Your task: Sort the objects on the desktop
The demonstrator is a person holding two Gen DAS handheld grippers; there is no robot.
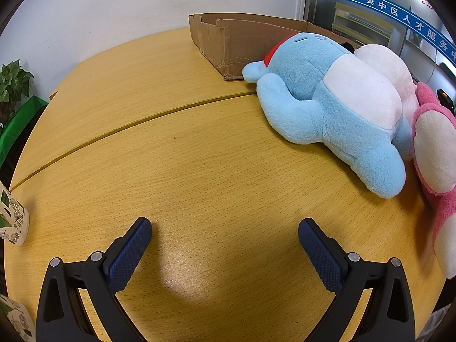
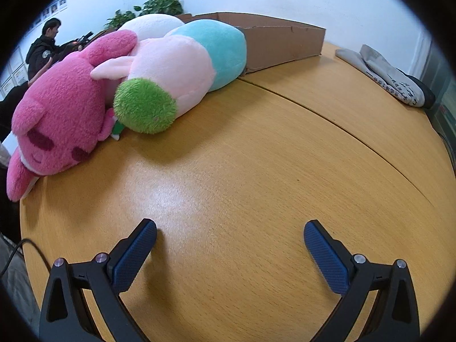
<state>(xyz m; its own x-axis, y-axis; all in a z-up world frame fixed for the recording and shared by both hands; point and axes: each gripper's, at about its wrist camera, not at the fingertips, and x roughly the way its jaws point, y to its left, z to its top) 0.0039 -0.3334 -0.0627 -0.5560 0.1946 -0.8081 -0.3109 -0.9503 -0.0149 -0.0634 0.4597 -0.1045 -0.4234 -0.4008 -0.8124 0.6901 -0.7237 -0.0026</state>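
Observation:
A light blue plush toy [image 1: 322,105] with a white belly lies on the wooden table at the right of the left wrist view, next to a pale pink plush [image 1: 390,65] and a hot pink plush [image 1: 436,148]. An open cardboard box [image 1: 242,42] stands behind them. My left gripper [image 1: 225,228] is open and empty, over bare table, well short of the toys. In the right wrist view the hot pink plush [image 2: 62,108], a pink plush with a green end [image 2: 165,79] and the blue plush [image 2: 222,48] lie at the upper left before the box [image 2: 279,42]. My right gripper [image 2: 230,230] is open and empty.
A leaf-patterned paper cup [image 1: 12,219] stands at the left table edge, another [image 1: 17,319] lower down. A grey folded cloth [image 2: 390,74] lies at the far right. A potted plant [image 2: 159,5] and a person [image 2: 42,48] are beyond the table. A seam [image 1: 128,125] crosses the tabletop.

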